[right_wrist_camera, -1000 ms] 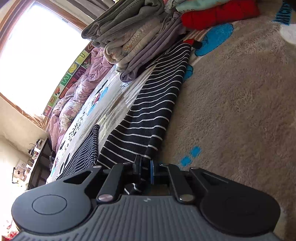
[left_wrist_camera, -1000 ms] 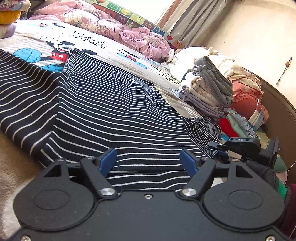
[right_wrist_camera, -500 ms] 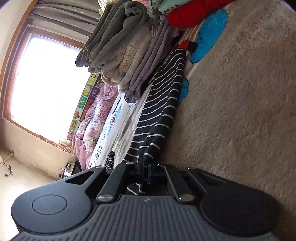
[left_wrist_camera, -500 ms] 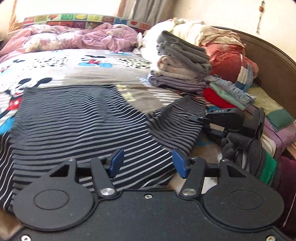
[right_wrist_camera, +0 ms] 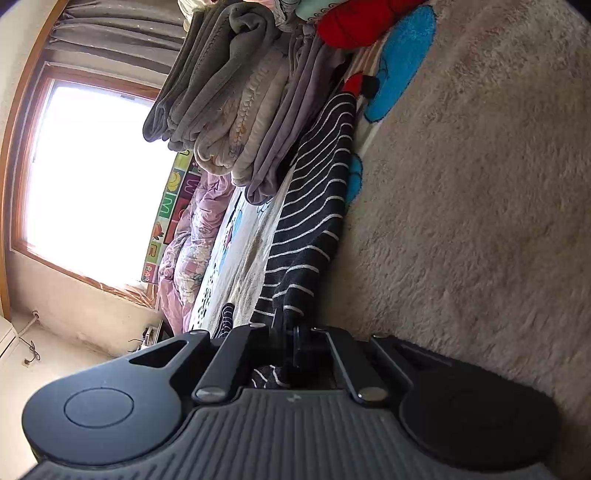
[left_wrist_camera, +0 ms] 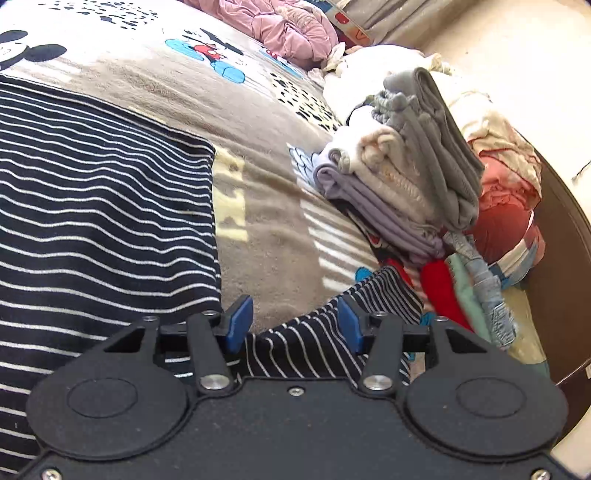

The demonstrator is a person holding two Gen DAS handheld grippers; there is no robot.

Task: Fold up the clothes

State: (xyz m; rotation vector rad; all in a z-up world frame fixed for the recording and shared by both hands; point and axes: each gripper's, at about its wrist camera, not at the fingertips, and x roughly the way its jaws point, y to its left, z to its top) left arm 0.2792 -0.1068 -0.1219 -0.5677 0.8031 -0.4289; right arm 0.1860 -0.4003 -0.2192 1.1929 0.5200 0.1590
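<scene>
- Striped garment (left_wrist_camera: 103, 221), black with thin white lines, lies on the cartoon-print fleece blanket (left_wrist_camera: 266, 206) that covers the bed; its main panel spreads flat to the left, and a narrow sleeve-like strip (right_wrist_camera: 314, 206) runs off to the right.
- Left gripper (left_wrist_camera: 295, 325): blue fingertips (left_wrist_camera: 240, 323) stand wide apart, gripping nothing; a raised fold of the striped strip sits in the gap between them.
- Right gripper (right_wrist_camera: 286, 332): fingers pressed together, pinching the near end of the strip, which stretches away over the blanket.
- Stack of folded clothes (left_wrist_camera: 413, 177) in grey, cream and lilac rests beyond the strip's far end, with a red item (left_wrist_camera: 443, 291) just beside its base.
- Pink quilt (left_wrist_camera: 291, 33) lies crumpled at the far edge of the bed, below a window (right_wrist_camera: 92, 184).
</scene>
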